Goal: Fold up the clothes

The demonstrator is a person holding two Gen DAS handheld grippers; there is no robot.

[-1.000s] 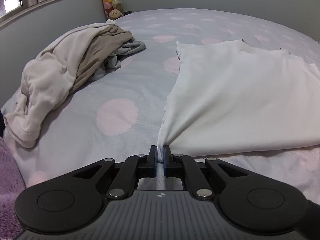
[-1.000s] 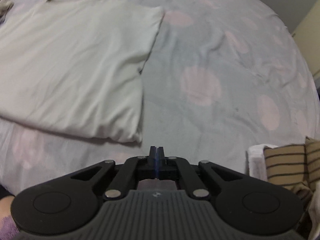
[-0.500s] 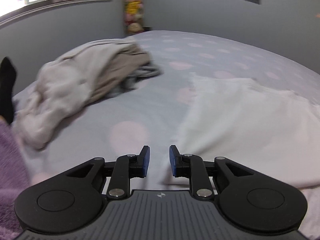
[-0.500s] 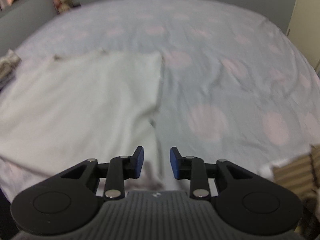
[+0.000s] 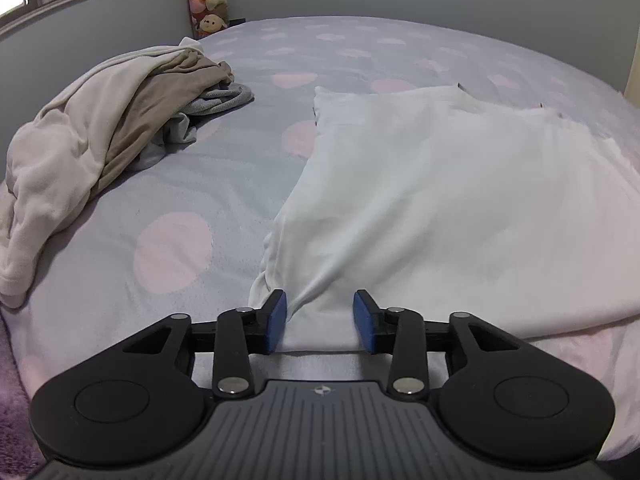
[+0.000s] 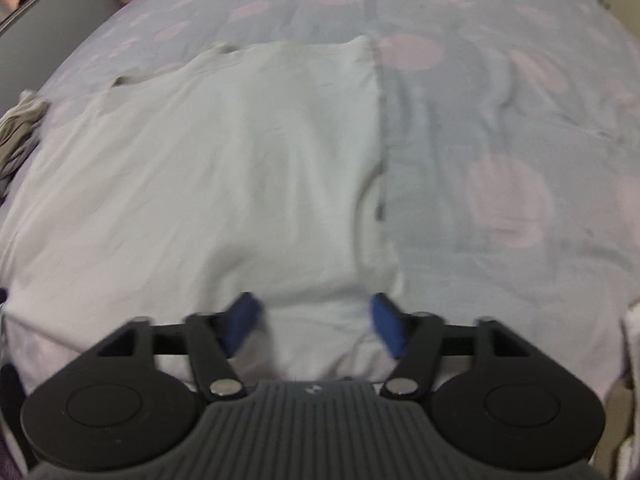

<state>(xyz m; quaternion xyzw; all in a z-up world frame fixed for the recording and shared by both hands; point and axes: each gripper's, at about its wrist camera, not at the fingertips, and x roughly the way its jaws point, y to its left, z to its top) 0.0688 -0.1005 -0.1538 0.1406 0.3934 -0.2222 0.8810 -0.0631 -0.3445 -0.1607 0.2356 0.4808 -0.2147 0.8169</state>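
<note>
While both grippers sit at near hem of white shirt on bed, left gripper and right gripper fingers opening, gripping nothing, cloth between. Step: regrasp; next needs both clamping hem corners.

We see a white garment lying folded and flat on the dotted bed, with a heap of unfolded clothes well apart from it.

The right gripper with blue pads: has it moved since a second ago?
Yes. The right gripper has shifted left: it sat over bare spotted bedsheet beside the white folded garment, and now straddles the garment's near right corner, jaws opening.
</note>
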